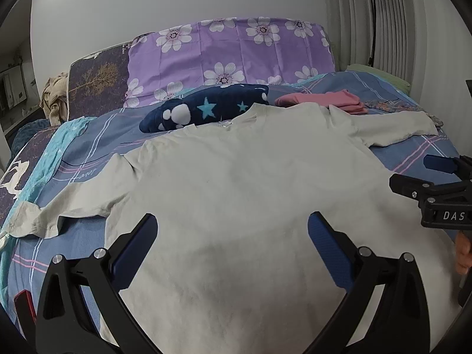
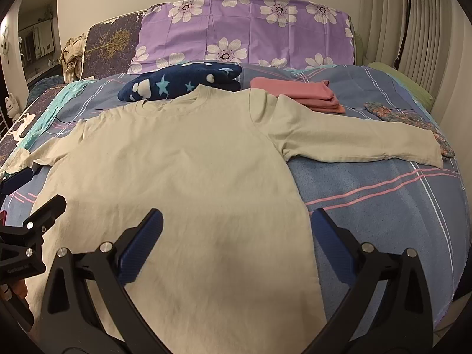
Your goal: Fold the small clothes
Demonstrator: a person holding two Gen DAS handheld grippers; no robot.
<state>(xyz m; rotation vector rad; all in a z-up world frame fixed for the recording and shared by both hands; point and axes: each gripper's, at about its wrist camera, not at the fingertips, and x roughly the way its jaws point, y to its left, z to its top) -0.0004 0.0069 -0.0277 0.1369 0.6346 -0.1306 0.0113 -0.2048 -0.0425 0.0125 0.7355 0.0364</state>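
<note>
A pale beige long-sleeved shirt (image 1: pixel 236 177) lies spread flat on the bed, neck away from me, both sleeves stretched out; it also shows in the right wrist view (image 2: pixel 191 162). My left gripper (image 1: pixel 233 227) is open and empty, hovering over the shirt's lower left part. My right gripper (image 2: pixel 237 224) is open and empty, straddling the shirt's lower right side edge. The right gripper also shows at the right edge of the left wrist view (image 1: pixel 436 183), and the left gripper at the left edge of the right wrist view (image 2: pixel 32 206).
A folded pink garment (image 2: pixel 303 94) and a navy star-patterned bundle (image 2: pixel 180 84) lie beyond the shirt's collar. A floral cloth (image 2: pixel 413 121) lies by the right cuff. The blue plaid bedsheet (image 2: pixel 383 200) covers the bed. A purple flowered pillow (image 2: pixel 244 32) stands at the headboard.
</note>
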